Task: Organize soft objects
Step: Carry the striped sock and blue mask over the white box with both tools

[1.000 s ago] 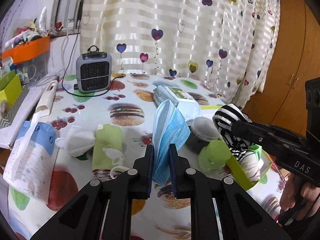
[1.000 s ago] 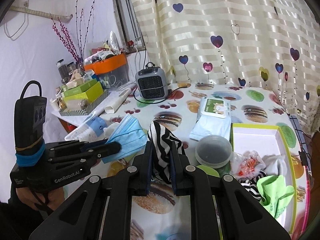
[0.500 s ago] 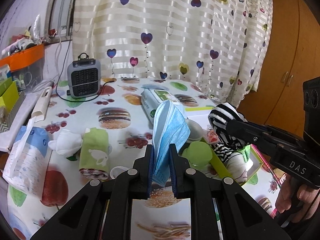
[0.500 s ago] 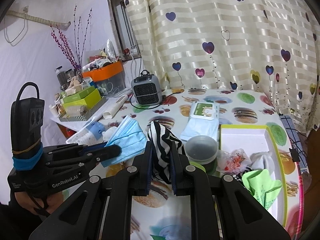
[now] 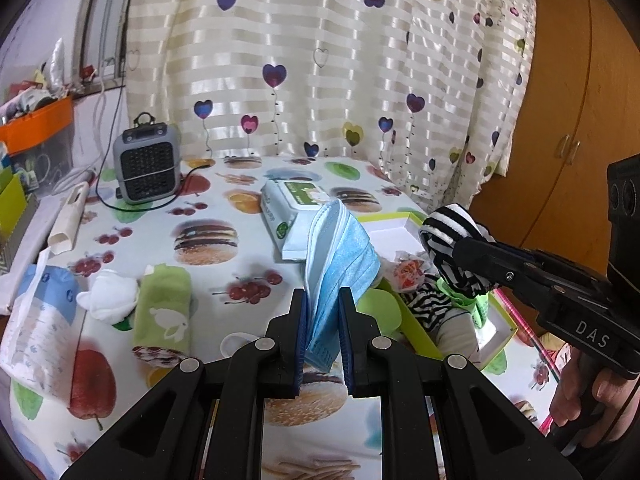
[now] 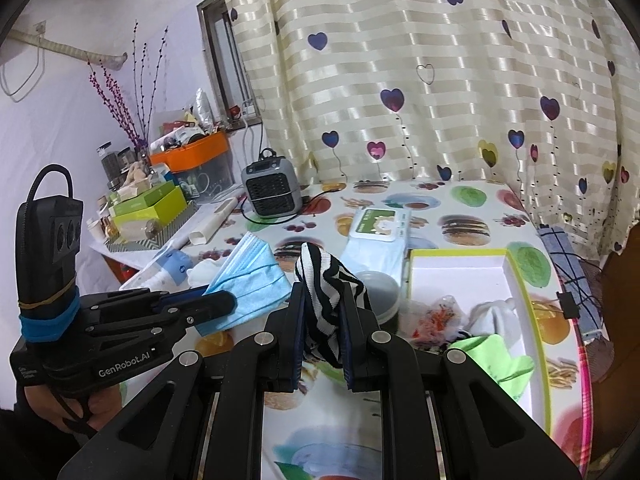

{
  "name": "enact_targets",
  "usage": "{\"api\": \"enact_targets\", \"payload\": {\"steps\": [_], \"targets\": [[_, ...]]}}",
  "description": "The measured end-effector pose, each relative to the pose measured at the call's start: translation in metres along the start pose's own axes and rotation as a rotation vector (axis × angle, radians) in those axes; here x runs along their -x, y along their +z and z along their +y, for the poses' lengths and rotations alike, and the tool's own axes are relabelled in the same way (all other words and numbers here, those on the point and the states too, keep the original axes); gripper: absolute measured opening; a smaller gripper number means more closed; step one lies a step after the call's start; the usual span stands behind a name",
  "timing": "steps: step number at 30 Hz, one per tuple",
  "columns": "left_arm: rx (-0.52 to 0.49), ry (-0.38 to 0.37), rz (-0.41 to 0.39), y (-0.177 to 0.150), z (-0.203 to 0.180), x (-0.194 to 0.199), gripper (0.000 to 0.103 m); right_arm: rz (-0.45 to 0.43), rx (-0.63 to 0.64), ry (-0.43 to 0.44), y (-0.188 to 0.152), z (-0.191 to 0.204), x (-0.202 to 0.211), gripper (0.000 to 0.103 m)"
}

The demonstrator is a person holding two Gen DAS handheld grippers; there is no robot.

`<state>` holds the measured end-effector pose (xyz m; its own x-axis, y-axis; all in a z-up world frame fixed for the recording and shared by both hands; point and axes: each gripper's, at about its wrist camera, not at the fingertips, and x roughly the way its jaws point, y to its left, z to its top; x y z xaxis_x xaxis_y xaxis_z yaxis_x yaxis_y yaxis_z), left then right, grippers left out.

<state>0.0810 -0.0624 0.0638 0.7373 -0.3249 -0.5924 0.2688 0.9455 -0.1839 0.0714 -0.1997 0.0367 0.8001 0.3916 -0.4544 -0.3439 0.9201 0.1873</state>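
Sticking up between left hand-held gripper (image 5: 323, 312) pads: mask (image 5: 340, 256)

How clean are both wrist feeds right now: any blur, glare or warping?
Left wrist: sharp, no motion blur; fisheye bends the curtain; blue mask crisp. Right wrist: equally sharp; dark corner vignette; sheen on curtain folds; striped cloth clear.

Left gripper (image 6: 224, 300): black, 2 blue-padded fingers, silver screws, "GenRobot.AI" marking, blue band around its upright handle.
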Motion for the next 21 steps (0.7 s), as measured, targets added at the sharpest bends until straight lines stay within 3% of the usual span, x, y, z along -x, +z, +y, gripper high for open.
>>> {"api": "enact_targets", "payload": {"steps": [21], "targets": [[-0.063, -0.066, 0.033, 0.016, -0.038, -0.036, 0.014, 0.019, -0.043, -0.085, -0.002, -0.046, -0.003, 0.016]]}}
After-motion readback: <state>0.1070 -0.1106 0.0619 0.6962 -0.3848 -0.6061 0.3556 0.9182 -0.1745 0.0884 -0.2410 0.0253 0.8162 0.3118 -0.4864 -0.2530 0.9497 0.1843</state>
